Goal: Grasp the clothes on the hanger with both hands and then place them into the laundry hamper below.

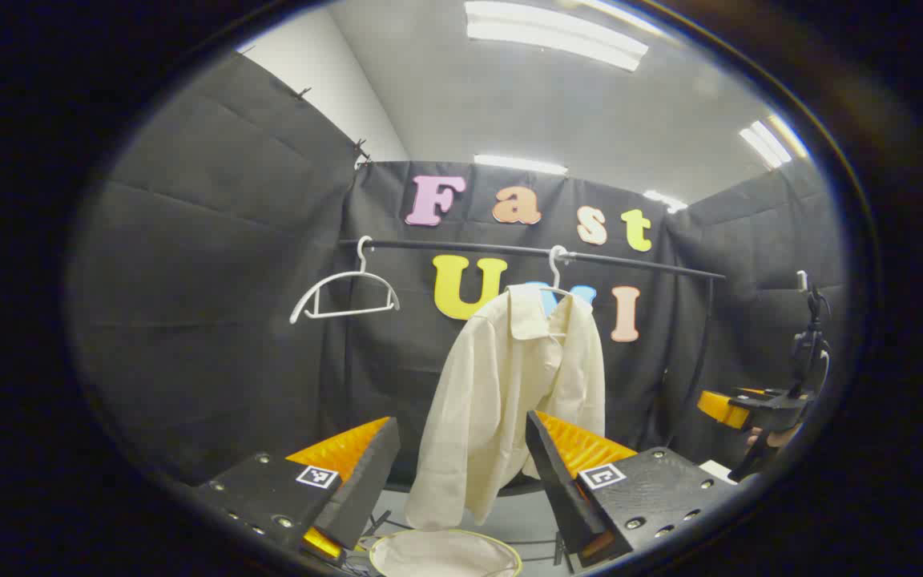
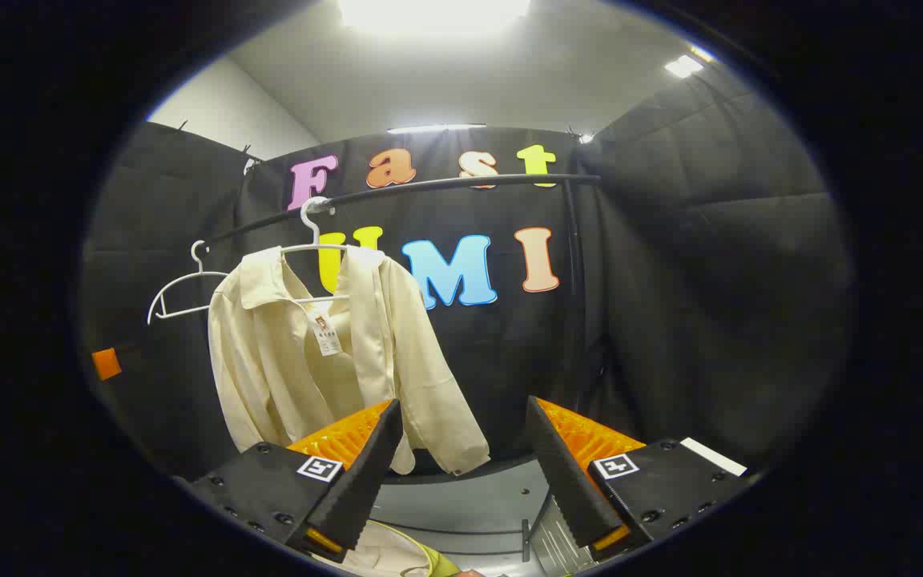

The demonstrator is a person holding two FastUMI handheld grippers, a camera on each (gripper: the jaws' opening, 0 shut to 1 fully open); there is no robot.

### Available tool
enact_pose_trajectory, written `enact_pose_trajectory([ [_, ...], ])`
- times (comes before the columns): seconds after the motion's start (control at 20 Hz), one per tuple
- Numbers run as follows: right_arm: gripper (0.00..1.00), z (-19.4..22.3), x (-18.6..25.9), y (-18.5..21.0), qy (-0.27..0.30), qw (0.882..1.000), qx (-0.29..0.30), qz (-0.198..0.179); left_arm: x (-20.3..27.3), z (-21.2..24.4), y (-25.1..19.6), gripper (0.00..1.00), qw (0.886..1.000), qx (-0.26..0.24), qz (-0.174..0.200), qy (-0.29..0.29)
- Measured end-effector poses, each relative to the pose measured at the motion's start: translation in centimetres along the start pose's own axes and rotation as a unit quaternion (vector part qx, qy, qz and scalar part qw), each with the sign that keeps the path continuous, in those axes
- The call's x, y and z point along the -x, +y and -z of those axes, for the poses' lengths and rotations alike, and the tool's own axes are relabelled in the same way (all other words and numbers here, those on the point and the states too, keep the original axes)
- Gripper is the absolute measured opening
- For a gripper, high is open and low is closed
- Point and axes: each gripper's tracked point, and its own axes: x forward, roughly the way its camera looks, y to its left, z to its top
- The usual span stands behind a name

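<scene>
One cream shirt (image 1: pixel 509 401) hangs on a white hanger (image 1: pixel 556 268) at the centre of the frame, on the black rail (image 1: pixel 630 262). A second, bare hanger (image 1: pixel 345 292) hangs to its left. One hamper (image 1: pixel 445 553) sits at the bottom edge. The left gripper (image 1: pixel 461 481) and the right gripper (image 2: pixel 461 473) both have jaws spread wide, holding nothing, short of the shirt.

Light comes from long ceiling lamps (image 1: pixel 555 32), which blow out to white glare at the top of the right gripper view. The black booth cloth (image 1: pixel 213 264) soaks up light and reads dim, with soft folds and shadow towards the corners. The pale shirt (image 1: pixel 509 401) is evenly lit and fairly sharp. Fisheye distortion bends the rail (image 2: pixel 429 186) and curves straight lines near the rim, where the picture darkens and softens.
</scene>
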Motion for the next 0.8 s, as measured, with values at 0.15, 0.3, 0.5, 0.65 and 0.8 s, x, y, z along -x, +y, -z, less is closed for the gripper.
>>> enact_pose_trajectory([
  [0.15,0.98,0.1,0.2,-0.1,0.005,1.0,-0.005,0.005,-0.3,0.7,-0.4,0.93,1.0,0.004,0.007,0.007],
  [0.3,0.98,-0.2,0.8,-0.2,-0.002,1.0,-0.006,0.011,-0.5,1.2,-0.7,0.93,1.0,0.003,0.008,0.013],
  [0.5,0.98,0.0,2.0,-0.8,-0.004,1.0,-0.003,0.018,0.0,0.7,-0.2,0.93,1.0,0.01,-0.002,0.006],
  [0.65,0.98,0.1,2.8,-1.5,-0.006,1.0,-0.001,0.025,0.2,0.8,-0.1,0.93,1.0,0.006,-0.01,0.007],
  [0.8,0.98,0.4,3.2,-1.7,-0.003,1.0,0.0,0.029,0.3,0.7,-0.2,0.93,1.0,0.009,-0.014,0.005],
])
